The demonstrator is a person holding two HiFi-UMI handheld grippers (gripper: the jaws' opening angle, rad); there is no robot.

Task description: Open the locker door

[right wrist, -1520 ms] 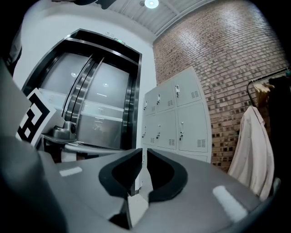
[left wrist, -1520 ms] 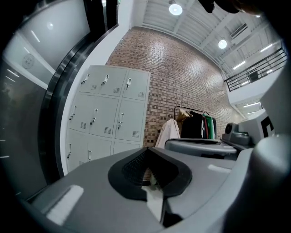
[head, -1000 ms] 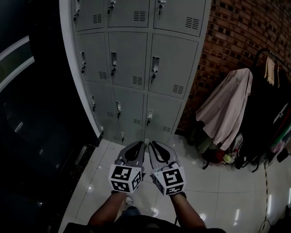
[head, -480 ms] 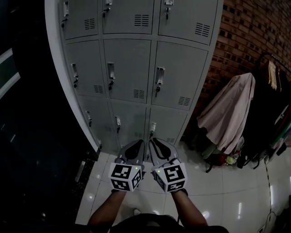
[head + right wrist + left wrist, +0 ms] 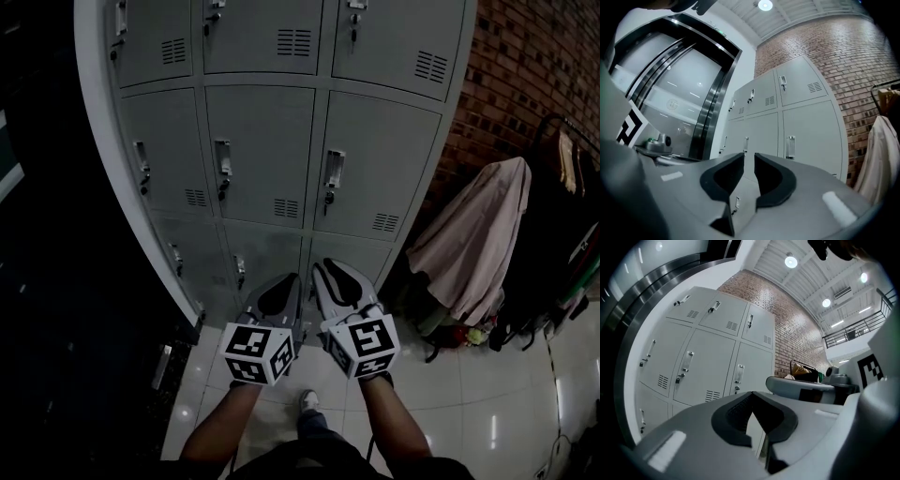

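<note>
A bank of grey metal lockers (image 5: pixel 281 141) fills the upper head view, every door closed, each with a small latch handle (image 5: pixel 333 173) and a vent. Both grippers hover side by side in front of the lowest rows, clear of the doors. My left gripper (image 5: pixel 286 281) points at the lockers (image 5: pixel 703 366) with its jaw tips touching and nothing held. My right gripper (image 5: pixel 330 269) sits slightly higher, and its jaws are opening. A narrow gap shows between them (image 5: pixel 749 157), and through it only the lockers (image 5: pixel 787 136) beyond.
A brick wall (image 5: pixel 525 66) stands right of the lockers. A clothes rack with a pale pink garment (image 5: pixel 473 234) and dark clothes is at the right. Dark glass panels (image 5: pixel 47 234) lie to the left. Glossy white floor tiles (image 5: pixel 469 422) lie underfoot, with a shoe (image 5: pixel 309 401) below the grippers.
The lockers have grown larger and nearer in the head view. The right gripper has risen a little above the left, and its jaws have parted slightly.
</note>
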